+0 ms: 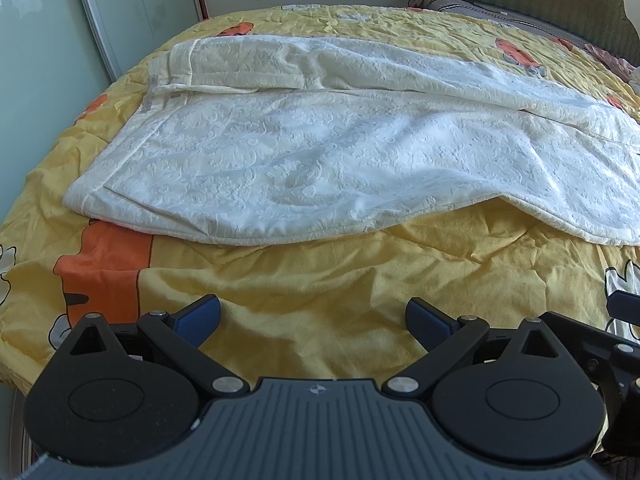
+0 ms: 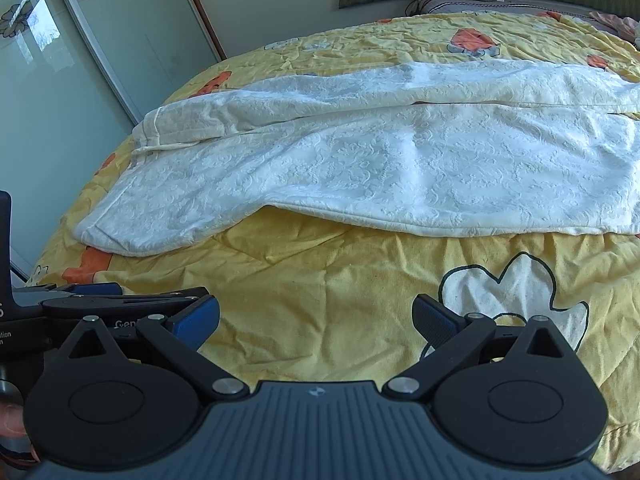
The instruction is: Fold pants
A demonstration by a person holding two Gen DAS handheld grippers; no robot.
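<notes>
While spread flat, pants (image 1: 320, 152) (white) on quilt (image 1: 320, 280).

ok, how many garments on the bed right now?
1: white textured pants spread across the yellow patterned quilt, ahead of both open grippers, left and right. Pillows at the headboard end may hide more.

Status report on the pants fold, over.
Left gripper open, right gripper open, both empty, short of the cloth. White pants spread flat on the yellow quilt, legs side by side. Nothing in the way.
</notes>
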